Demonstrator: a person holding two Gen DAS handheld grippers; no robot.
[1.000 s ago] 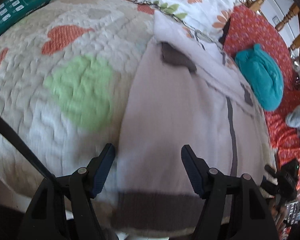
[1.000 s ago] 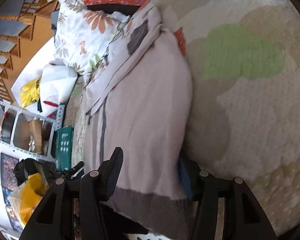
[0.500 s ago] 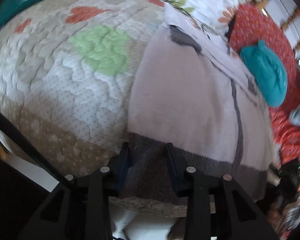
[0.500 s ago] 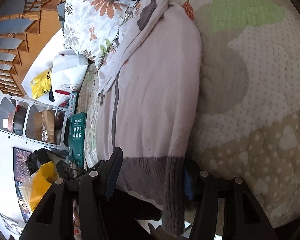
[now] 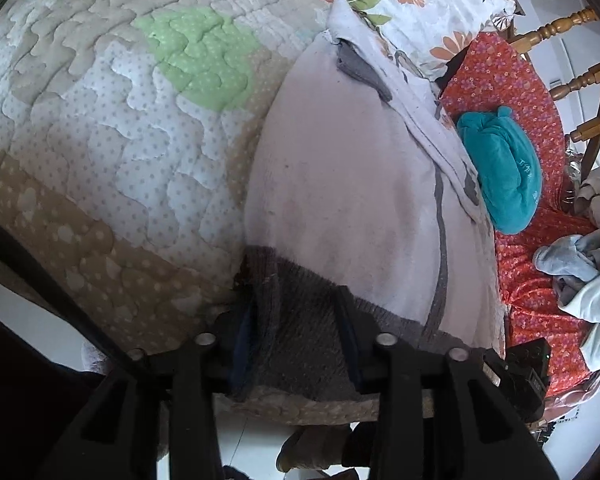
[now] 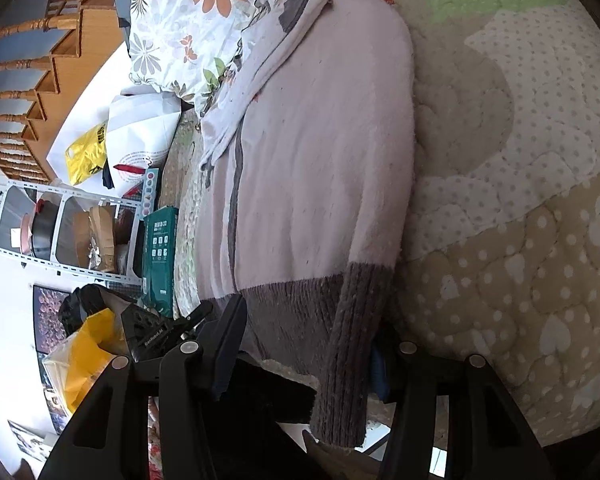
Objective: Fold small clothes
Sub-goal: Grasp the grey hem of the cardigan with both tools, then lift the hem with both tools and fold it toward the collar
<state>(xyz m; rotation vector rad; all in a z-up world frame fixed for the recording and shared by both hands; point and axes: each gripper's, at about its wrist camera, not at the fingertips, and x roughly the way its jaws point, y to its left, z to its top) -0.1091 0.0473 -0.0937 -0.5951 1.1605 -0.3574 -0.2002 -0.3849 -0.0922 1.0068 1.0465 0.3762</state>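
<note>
A pale pink knitted sweater [image 5: 348, 184] with a grey-brown ribbed hem lies flat on the quilted bed cover [image 5: 112, 128]. My left gripper [image 5: 296, 340] is shut on the hem [image 5: 300, 320] at the bed's near edge. In the right wrist view the same sweater [image 6: 312, 152] runs away from me; my right gripper [image 6: 308, 344] has its jaws wide apart around the hem [image 6: 300, 312], one finger partly hidden under the cloth. The hem's corner hangs over the bed edge.
A floral pillow [image 5: 416, 4] lies beyond the sweater. A teal folded garment [image 5: 504, 168] and grey and white clothes [image 5: 580, 276] rest on a red flowered sheet [image 5: 516, 80]. Wooden bars [image 6: 24, 92], a shelf unit [image 6: 60, 232], a green box [image 6: 160, 252] and bags stand beside the bed.
Both grippers pulled back toward the bed's near edge, so the grey hem now sits between the fingers. The left gripper went from wide open to shut on the hem.
</note>
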